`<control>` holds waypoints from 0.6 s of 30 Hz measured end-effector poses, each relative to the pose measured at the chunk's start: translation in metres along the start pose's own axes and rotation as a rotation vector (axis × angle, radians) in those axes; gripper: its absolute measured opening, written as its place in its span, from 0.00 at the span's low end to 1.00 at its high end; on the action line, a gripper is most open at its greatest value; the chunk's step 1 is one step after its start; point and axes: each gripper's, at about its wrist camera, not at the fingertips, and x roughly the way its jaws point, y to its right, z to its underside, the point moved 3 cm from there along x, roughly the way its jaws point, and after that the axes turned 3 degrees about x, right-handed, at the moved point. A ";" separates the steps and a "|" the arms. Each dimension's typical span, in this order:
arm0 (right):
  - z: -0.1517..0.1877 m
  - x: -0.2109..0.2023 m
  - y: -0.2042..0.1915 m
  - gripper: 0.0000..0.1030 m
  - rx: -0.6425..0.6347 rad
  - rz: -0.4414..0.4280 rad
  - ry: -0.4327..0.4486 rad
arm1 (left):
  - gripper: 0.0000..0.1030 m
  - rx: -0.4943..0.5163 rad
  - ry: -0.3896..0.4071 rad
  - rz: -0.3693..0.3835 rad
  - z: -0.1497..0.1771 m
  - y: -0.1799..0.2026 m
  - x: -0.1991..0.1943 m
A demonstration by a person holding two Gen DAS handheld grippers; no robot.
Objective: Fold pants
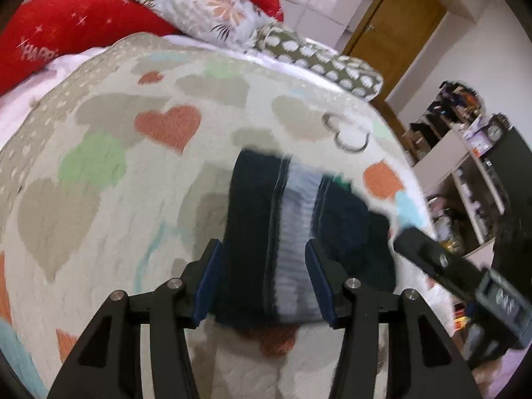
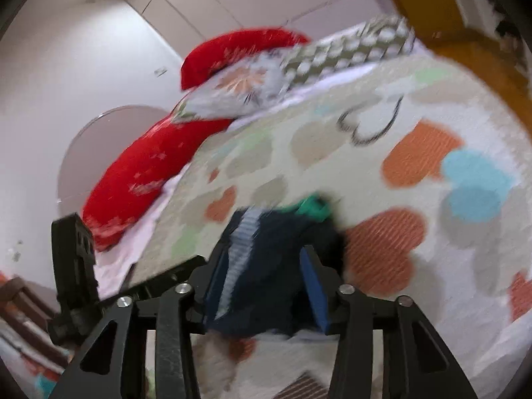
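The pants (image 1: 299,232) are dark navy with a pale grey-white side stripe, folded into a compact bundle on the heart-print bedspread (image 1: 116,183). My left gripper (image 1: 262,259) has its blue pads on either side of the bundle, jaws wide apart. The right gripper's body (image 1: 442,266) shows at the bundle's right edge. In the right wrist view the pants (image 2: 276,266) lie between the fingers of my right gripper (image 2: 266,266), with a bit of green cloth (image 2: 312,207) at the far end. Whether either gripper actually pinches the fabric is unclear; both views are motion-blurred.
A red pillow (image 1: 66,33), a floral pillow (image 1: 206,10) and a polka-dot pillow (image 1: 316,60) lie at the bed's head. Shelves with clutter (image 1: 465,183) stand right of the bed. A wooden door (image 1: 395,20) is behind.
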 end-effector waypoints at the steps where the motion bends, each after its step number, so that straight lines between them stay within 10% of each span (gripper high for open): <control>1: 0.005 0.007 0.004 0.45 0.015 0.011 -0.017 | 0.49 0.005 -0.018 -0.018 0.007 0.000 0.008; 7: 0.019 0.045 0.034 0.46 0.048 0.172 -0.076 | 0.58 0.014 -0.072 -0.048 0.023 0.000 0.021; 18: 0.068 -0.053 0.043 0.51 0.104 0.215 0.111 | 0.74 0.013 0.112 -0.082 0.062 0.018 -0.069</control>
